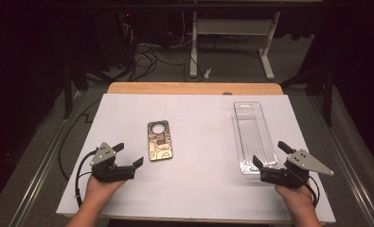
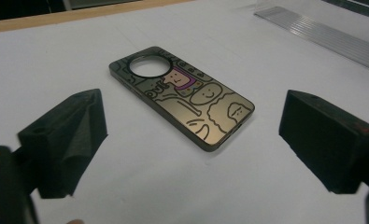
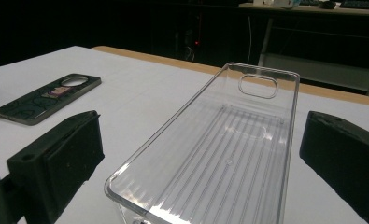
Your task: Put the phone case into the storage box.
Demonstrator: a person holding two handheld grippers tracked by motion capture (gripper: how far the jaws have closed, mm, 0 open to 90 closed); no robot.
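Observation:
A dark phone case [image 1: 159, 140] with cartoon line drawings and a round camera hole lies flat on the white sheet, left of the middle. My left gripper [image 1: 130, 153] rests just left of its near end, open, with the case [image 2: 182, 95] ahead of the jaws and untouched. A clear plastic ribbed tray [image 1: 253, 136] lies on the right side. My right gripper [image 1: 269, 152] stands open at the tray's near end, one jaw on each side of the tray [image 3: 210, 140] without pressing on it. The case [image 3: 46, 99] lies farther off to that gripper's left.
The white sheet [image 1: 199, 179] covers the table, with a wooden strip [image 1: 194, 88] along its far edge. Beyond it are a white desk frame [image 1: 232, 42] and cables [image 1: 146, 56] on the dark floor. Metal rails [image 1: 47, 156] run along both sides.

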